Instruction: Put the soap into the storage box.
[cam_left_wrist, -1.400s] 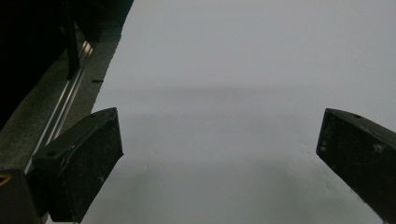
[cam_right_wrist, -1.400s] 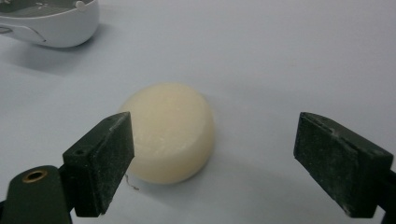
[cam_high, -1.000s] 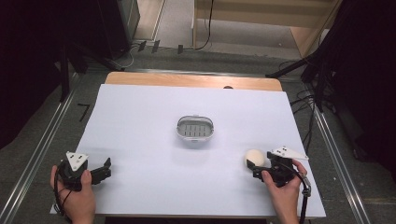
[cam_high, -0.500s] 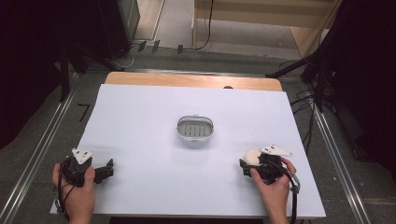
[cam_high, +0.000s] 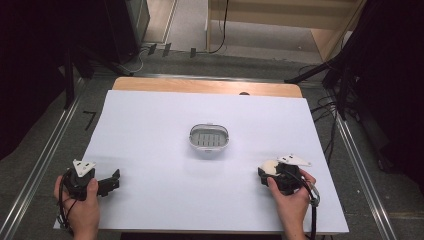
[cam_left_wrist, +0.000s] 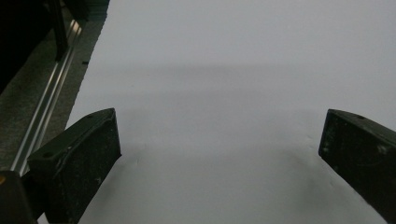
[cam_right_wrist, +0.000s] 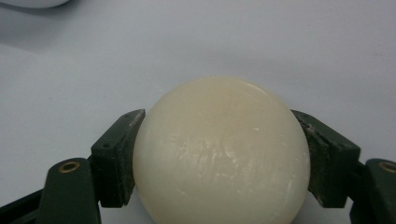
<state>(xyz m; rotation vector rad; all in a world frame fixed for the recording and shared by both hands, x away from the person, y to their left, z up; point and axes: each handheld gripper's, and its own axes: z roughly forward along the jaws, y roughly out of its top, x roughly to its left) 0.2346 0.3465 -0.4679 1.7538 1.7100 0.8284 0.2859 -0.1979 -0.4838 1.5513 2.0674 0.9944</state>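
Pinching the cream-coloured rounded bar of soap (cam_right_wrist: 220, 154) from both sides, the right gripper (cam_high: 270, 174) sat near the right front of the white-covered table (cam_high: 160, 130), jaws pressed on the soap's flanks, soap resting on or just above the sheet, can't tell which. The left gripper (cam_high: 107, 184) hovered at the near left w/ jaws spread wide & nothing between them. The white oval soap dish w/ a ribbed grey insert (cam_high: 209, 139) stood mid-table, well apart from both grippers, to the far left of the soap.

Risks, as I judged them: the soap looked smooth & curved, and the pads (cam_right_wrist: 119, 156) held it at the widest part only, so a quick lift or a tilt could've let it squirt out fwd or roll off. Squeezing harder could dent it. Coming in low over the dish rim could've knocked the dish aside, since nothing steadied it.

Vs. the earlier frames: the right gripper had come nearer & lower onto the soap, its jaws had just been closing around it; before, they stood open beside it. Left gripper and dish stayed put.
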